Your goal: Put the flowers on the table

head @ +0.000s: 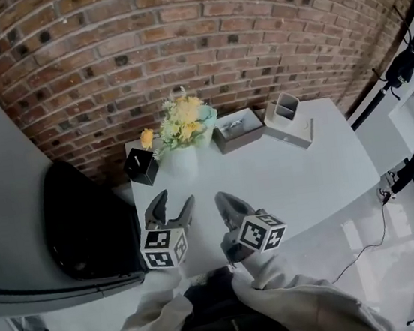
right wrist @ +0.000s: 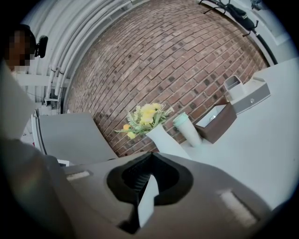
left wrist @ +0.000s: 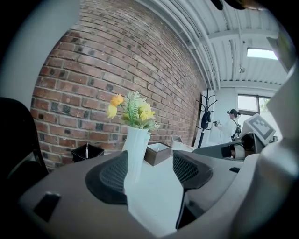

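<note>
A white vase (head: 181,160) of yellow flowers (head: 184,120) stands upright at the back left of the white table (head: 292,180), close to the brick wall. Both grippers hover over the table's front edge, well short of the vase. My left gripper (head: 175,200) is open with nothing between its jaws. In the left gripper view the vase (left wrist: 137,144) shows far off through the gap of the left gripper (left wrist: 152,172). My right gripper (head: 222,197) has its jaws together and holds nothing. The right gripper view shows the right gripper (right wrist: 150,161) shut, with the vase (right wrist: 161,137) and flowers (right wrist: 147,114) beyond.
A black box (head: 140,166) sits left of the vase. A teal-lidded cup (right wrist: 187,128), a brown box (head: 238,129) and a white organizer (head: 288,121) line the back edge to its right. A black chair (head: 86,222) stands left of the table. A person (left wrist: 231,123) stands far off.
</note>
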A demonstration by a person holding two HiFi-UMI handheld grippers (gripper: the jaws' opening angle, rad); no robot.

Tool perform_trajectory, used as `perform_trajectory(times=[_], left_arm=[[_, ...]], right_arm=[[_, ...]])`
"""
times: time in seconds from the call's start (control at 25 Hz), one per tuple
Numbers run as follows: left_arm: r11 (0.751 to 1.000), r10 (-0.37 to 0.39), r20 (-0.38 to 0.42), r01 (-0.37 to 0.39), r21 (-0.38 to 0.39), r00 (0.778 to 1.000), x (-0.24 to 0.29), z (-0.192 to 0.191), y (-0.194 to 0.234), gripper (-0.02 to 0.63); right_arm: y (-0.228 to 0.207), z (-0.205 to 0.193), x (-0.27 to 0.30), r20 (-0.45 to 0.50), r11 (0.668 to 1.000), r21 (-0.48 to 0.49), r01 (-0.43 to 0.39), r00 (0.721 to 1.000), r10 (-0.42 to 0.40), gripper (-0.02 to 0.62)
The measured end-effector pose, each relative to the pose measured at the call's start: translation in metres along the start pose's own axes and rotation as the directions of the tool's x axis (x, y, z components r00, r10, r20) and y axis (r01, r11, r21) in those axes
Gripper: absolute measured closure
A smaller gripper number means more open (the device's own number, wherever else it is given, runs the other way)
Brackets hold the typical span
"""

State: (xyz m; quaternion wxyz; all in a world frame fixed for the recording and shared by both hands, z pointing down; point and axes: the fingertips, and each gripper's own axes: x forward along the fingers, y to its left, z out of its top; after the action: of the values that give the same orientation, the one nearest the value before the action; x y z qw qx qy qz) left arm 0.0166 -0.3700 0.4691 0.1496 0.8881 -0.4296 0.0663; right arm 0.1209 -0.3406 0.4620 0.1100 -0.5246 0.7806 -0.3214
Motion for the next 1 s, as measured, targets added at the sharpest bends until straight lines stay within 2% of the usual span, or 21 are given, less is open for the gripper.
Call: perform_trajectory(times=[0.08, 0.28, 0.36, 0.48, 0.68, 0.84, 1.0], left_arm=[[1.000, -0.004, 0.010, 0.004, -0.013, 1.000, -0.011, 0.000, -0.007, 0.349], [0.998, 0.043, 0.082, -0.046, 0.041, 0.996, -0.041, 0.004, -0.019, 0.554], [0.999, 0.036, 0.090, -0.039, 0.033, 0.995, -0.051, 0.000, -0.024, 0.594], [1.000, -0.008, 0.079, 0.008, 0.007, 0.997, -0.061, -0.013, -0.037, 0.603], [0.994, -0.085, 0.015, 0.086, -0.074, 0.996, -0.077, -0.054, -0.056, 0.603], [0.992, -0.113, -0.004, 0.112, -0.057, 0.994, -0.084, -0.062, -0.057, 0.603], [0.991, -0.123, -0.010, 0.122, -0.046, 0.992, -0.092, -0.066, -0.053, 0.603]], right_arm=[[0.008, -0.002, -0.005, 0.000, 1.000, -0.013, -0.014, 1.000, 0.014, 0.595], [0.031, -0.007, -0.021, 0.038, 0.996, -0.064, -0.057, 0.997, 0.060, 0.596], [0.043, -0.011, -0.028, 0.070, 0.990, -0.108, -0.090, 0.993, 0.097, 0.596], [0.050, -0.029, -0.037, 0.069, 0.983, -0.157, -0.101, 0.991, 0.113, 0.596], [0.046, -0.059, -0.045, 0.029, 0.983, -0.175, -0.049, 0.998, 0.055, 0.595], [0.045, -0.066, -0.045, 0.034, 0.977, -0.214, 0.010, 0.999, -0.003, 0.597], [0.049, -0.078, -0.042, 0.023, 0.979, -0.205, 0.023, 1.000, -0.018, 0.597]])
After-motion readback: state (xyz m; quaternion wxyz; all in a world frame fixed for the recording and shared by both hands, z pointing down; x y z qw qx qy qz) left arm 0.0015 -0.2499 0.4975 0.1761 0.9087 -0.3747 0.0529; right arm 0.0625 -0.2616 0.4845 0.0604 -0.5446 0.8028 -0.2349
